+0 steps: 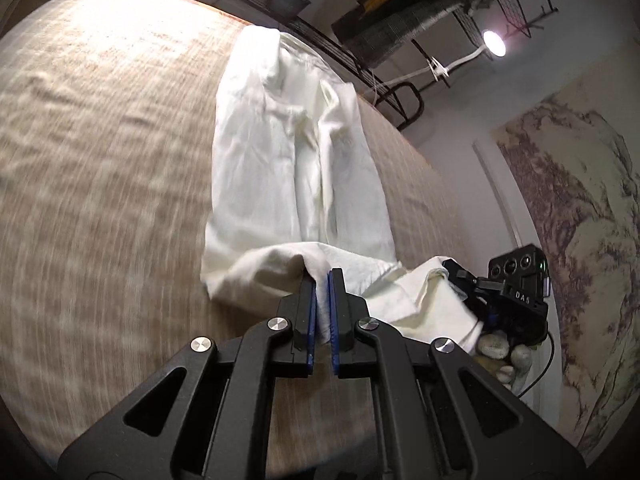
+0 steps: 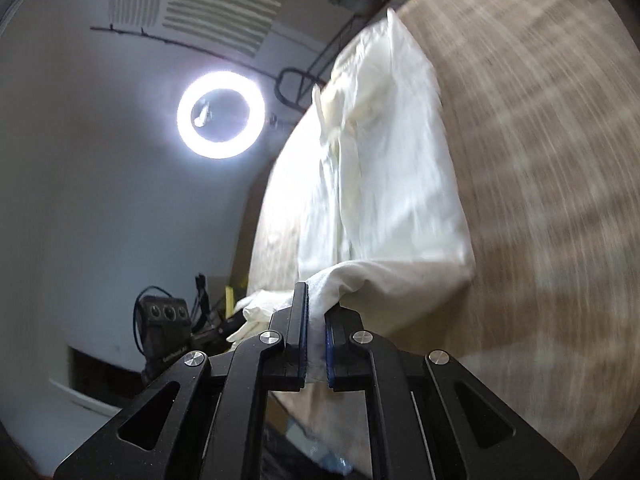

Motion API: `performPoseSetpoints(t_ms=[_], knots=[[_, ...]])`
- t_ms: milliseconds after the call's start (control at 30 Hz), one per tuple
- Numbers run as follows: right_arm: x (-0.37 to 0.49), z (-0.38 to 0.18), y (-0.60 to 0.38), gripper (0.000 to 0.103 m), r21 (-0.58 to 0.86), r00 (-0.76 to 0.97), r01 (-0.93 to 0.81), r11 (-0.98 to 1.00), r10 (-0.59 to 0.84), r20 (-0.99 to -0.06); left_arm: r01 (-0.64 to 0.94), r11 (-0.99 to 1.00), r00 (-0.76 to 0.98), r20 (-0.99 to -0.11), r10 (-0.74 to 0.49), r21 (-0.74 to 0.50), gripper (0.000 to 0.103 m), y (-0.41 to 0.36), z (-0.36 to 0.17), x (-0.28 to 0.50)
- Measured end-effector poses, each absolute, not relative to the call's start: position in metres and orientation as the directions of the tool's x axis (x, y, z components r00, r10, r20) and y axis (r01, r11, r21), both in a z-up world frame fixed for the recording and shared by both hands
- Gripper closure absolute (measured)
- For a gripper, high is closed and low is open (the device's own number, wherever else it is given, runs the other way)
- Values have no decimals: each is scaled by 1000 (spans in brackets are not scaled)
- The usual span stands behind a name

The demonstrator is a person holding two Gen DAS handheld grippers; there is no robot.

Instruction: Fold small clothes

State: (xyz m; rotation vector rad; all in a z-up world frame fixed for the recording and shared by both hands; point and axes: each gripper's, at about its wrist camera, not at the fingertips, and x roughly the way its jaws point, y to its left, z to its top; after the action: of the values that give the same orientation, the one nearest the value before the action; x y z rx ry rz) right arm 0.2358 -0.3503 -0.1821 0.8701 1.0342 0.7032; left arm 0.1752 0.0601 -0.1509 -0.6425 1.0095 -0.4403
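Your left gripper (image 1: 322, 276) has its blue-padded black fingers pinched tight on a fold of the white cotton garment (image 1: 296, 168), and your right gripper (image 2: 316, 300) is clamped the same way on another part of that near edge. The garment stretches away from both grippers along the bench (image 1: 100, 160), a surface covered in beige woven cloth, with its near end lifted off the bench where you hold it and the far part lying flat and creased down the middle. Only the left wrist view shows your right gripper from outside: it sits to the right, its black camera block bearing the white letters "DAS", with a light-gloved hand (image 1: 502, 350) wrapped under it and white fabric bunched at its fingers. That view alone also shows the pale ink-style landscape mural (image 1: 576, 216) on the wall, a small round lamp on a white arm (image 1: 494, 42) and a dark wire rack (image 1: 400, 92) behind the bench. The right wrist view gives you what the left does not: a bright ring light (image 2: 221, 115) against the plain grey wall, and your left gripper's black camera block (image 2: 166, 318) at lower left, with white print on its body too small to read. The bench surface is motion-blurred in both views.
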Motion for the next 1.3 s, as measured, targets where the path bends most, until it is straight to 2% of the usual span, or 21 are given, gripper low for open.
performPoseSetpoints(t_ms=[500, 533, 633, 700, 733, 767, 833, 900, 1067, 1200, 1300], knots=[[317, -216, -343, 96, 826, 395, 41, 562, 750, -530, -17, 761, 497, -666, -557, -649, 100, 68, -186, 260], [319, -217, -343, 94, 827, 393, 46, 561, 751, -531, -18, 756, 497, -662, -561, -654, 96, 67, -187, 263], [329, -217, -343, 92, 823, 383, 53, 566, 749, -540, -5, 745, 504, -645, -574, -667, 75, 68, -182, 271], [330, -212, -347, 81, 825, 393, 35, 563, 751, -530, 8, 726, 530, -613, -587, -688, 62, 75, -175, 273], [329, -208, -350, 71, 826, 407, 20, 564, 750, -522, 7, 724, 557, -599, -575, -689, 53, 82, -168, 274], [329, -205, -352, 63, 824, 418, 6, 566, 748, -517, 8, 722, 576, -587, -569, -692, 52, 87, -164, 274], [327, -198, -358, 60, 817, 437, -26, 576, 742, -509, 6, 728, 604, -578, -549, -685, 52, 99, -159, 271], [321, -191, -362, 60, 763, 453, -60, 644, 698, -554, 10, 743, 604, -589, -538, -669, 52, 106, -160, 263], [314, -194, -353, 60, 686, 408, -119, 718, 665, -625, -5, 803, 527, -684, -504, -596, 52, 97, -185, 255], [313, -200, -340, 60, 618, 377, -149, 772, 622, -686, -16, 818, 504, -711, -491, -576, 52, 87, -199, 257], [313, -199, -333, 60, 575, 384, -177, 799, 594, -707, 38, 858, 516, -725, -457, -513, 52, 69, -197, 260]])
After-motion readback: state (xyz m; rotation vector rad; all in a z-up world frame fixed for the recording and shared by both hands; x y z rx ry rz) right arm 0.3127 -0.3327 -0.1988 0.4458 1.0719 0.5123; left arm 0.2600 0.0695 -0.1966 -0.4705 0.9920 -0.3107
